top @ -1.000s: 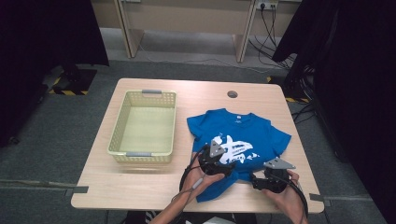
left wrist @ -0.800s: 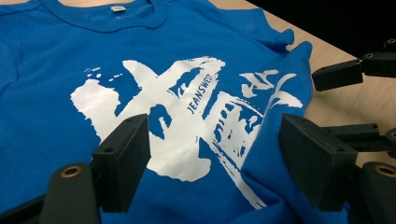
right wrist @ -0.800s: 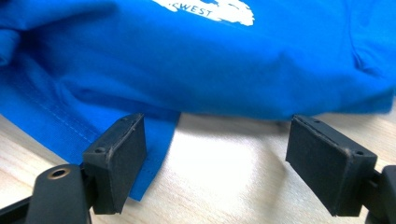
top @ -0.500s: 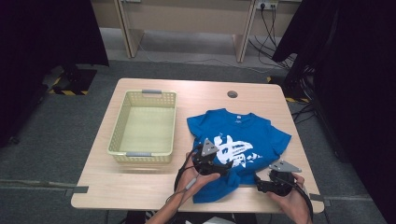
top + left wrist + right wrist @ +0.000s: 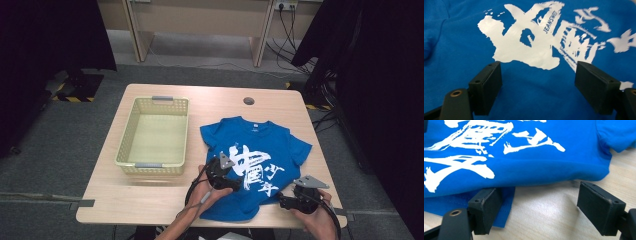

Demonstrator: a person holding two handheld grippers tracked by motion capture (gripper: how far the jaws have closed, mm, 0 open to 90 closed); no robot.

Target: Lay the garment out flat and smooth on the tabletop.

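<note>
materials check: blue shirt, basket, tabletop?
T-shirt: looks like soft knit cotton, matte; it creases and drapes, and the white print sits flat on it.
Basket: pale yellow moulded plastic by the look, with slotted walls, a slight sheen and grey handles.
Table: light wood grain with a smooth, faintly reflective top, probably laminate rather than solid wood.

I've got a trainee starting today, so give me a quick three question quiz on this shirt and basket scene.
1. True or false: the blue T-shirt lies inside the yellow basket.
2. Which is over the shirt's white print: A, the left gripper, or B, the right gripper?
3. What does the basket hold?

Key: 1 false, it lies on the table beside the basket. 2 A. 3 Nothing.
</note>
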